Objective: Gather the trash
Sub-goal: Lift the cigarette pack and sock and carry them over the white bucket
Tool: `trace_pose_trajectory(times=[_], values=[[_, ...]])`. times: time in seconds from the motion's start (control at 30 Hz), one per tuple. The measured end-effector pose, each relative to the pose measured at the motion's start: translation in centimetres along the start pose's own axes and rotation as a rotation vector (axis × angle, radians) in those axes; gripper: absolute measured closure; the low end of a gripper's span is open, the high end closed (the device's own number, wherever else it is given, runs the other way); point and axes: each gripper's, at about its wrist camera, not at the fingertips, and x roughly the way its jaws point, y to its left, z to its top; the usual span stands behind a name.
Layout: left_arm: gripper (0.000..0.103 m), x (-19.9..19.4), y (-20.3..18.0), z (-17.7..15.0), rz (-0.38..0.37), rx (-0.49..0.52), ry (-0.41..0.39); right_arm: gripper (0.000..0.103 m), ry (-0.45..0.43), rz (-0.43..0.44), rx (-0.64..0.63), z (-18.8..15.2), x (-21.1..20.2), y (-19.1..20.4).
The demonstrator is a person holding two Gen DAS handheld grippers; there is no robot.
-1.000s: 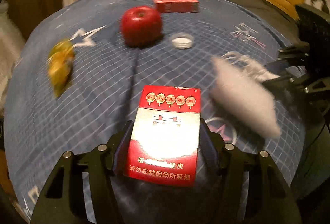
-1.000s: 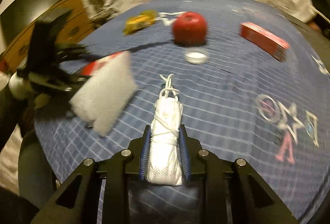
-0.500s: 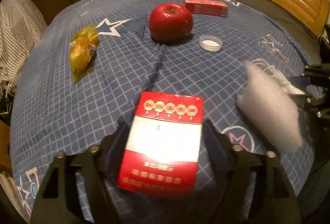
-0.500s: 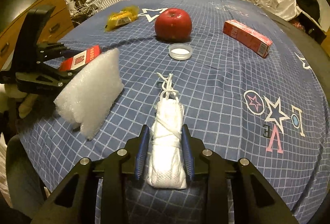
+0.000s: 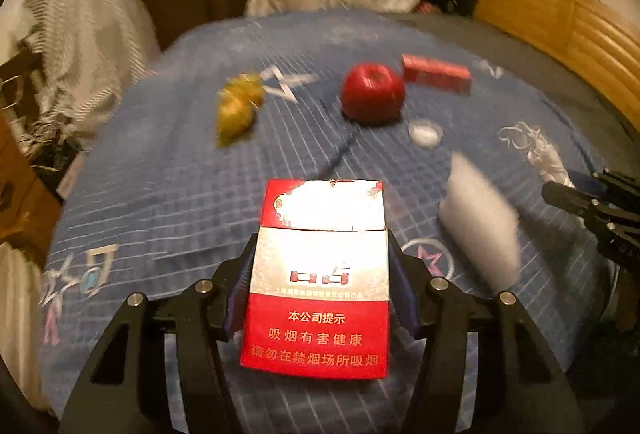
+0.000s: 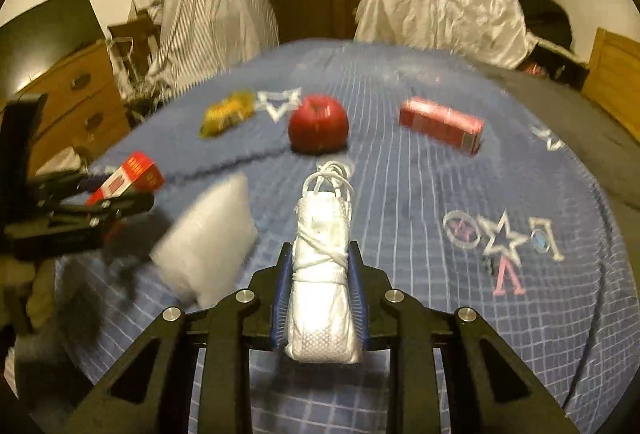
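the left gripper is closing on one red cigarette pack reading 吸烟有害健康. the right gripper is clenched on one rolled white mask. on the blue checked bedspread lie one white foam piece, one white cap, one apple, one yellow wrapper, one red box. beyond, a wooden dresser.

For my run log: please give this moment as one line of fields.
left gripper: closing on cigarette pack | right gripper: shut on white mask bundle | on bedspread: apple, foam piece
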Motion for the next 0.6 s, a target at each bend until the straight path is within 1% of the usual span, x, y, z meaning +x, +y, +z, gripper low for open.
trace_pose_trajectory(times=[0.13, 0.23, 0.33, 0.47, 0.53, 0.6], values=[[0.047, -3.9, -0.6, 0.5, 0.043, -0.060, -0.108, 0.075, -0.107, -0.019, -0.022, 1.9, -2.5, 2.0], [0.047, -5.9, -1.4, 1.2, 0.073, -0.084, -0.178, 0.075, -0.175, -0.030, -0.027, 3.0, -4.6, 3.1], [0.047, -8.1, -2.3, 1.8, 0.095, -0.102, -0.268, 0.075, -0.243, -0.043, -0.022, 3.8, -6.9, 3.8], [0.047, -10.8, -3.7, 2.4, 0.105, -0.119, -0.390, 0.075, -0.339, -0.065, -0.025, 4.3, -10.2, 4.3], [0.047, -11.4, -4.6, 2.6, 0.104, -0.110, -0.432, 0.075, -0.381, -0.070, -0.017, 4.2, -11.7, 4.2], [0.047, -11.9, -5.3, 2.5, 0.099, -0.102, -0.452, 0.075, -0.401, -0.074, -0.005, 4.1, -12.9, 4.2]])
